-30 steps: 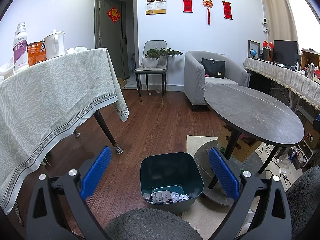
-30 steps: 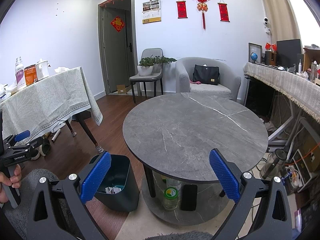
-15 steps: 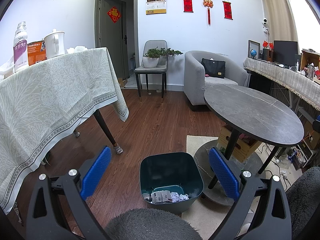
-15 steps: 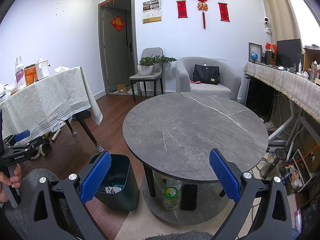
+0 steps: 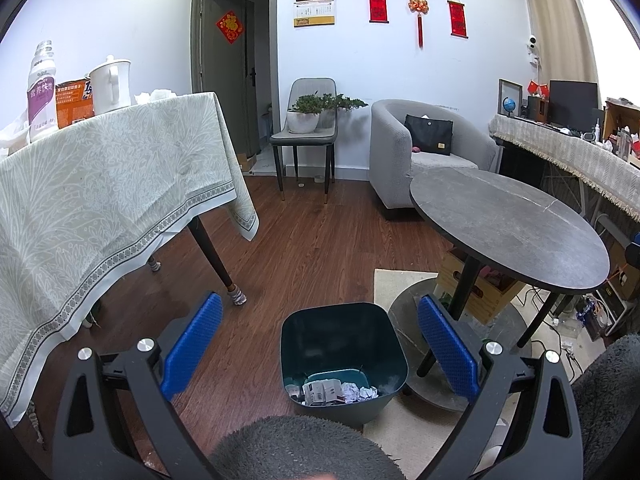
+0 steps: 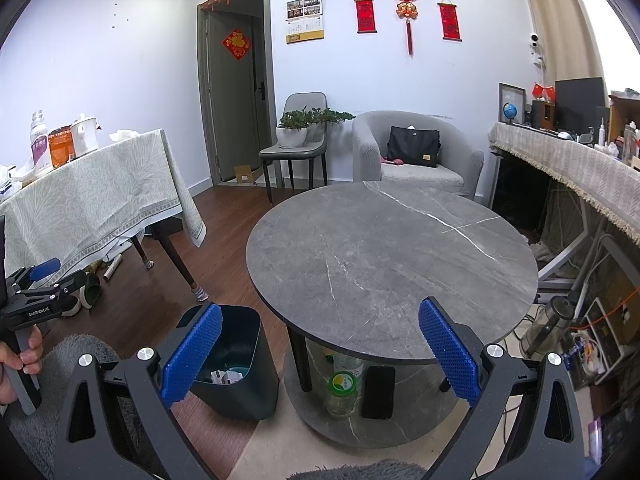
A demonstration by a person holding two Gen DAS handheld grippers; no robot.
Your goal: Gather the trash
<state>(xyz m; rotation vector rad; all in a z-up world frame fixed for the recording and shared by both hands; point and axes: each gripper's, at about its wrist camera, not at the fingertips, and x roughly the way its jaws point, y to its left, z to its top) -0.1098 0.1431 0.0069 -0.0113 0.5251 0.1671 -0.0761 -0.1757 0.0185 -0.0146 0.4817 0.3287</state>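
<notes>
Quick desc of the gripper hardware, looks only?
Both alike: black angular arms with triangular cutouts and silver bolt heads, ending in blue textured pads. Left gripper, right gripper. In the right wrist view the left unit shows white "GenRobot.AI" lettering, with a bare hand on its grey handle. No cables visible.

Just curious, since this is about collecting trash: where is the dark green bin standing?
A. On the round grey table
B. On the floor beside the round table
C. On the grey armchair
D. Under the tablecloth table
B: the dark green bin stands on the floor beside the round grey table, crumpled paper inside.
</notes>
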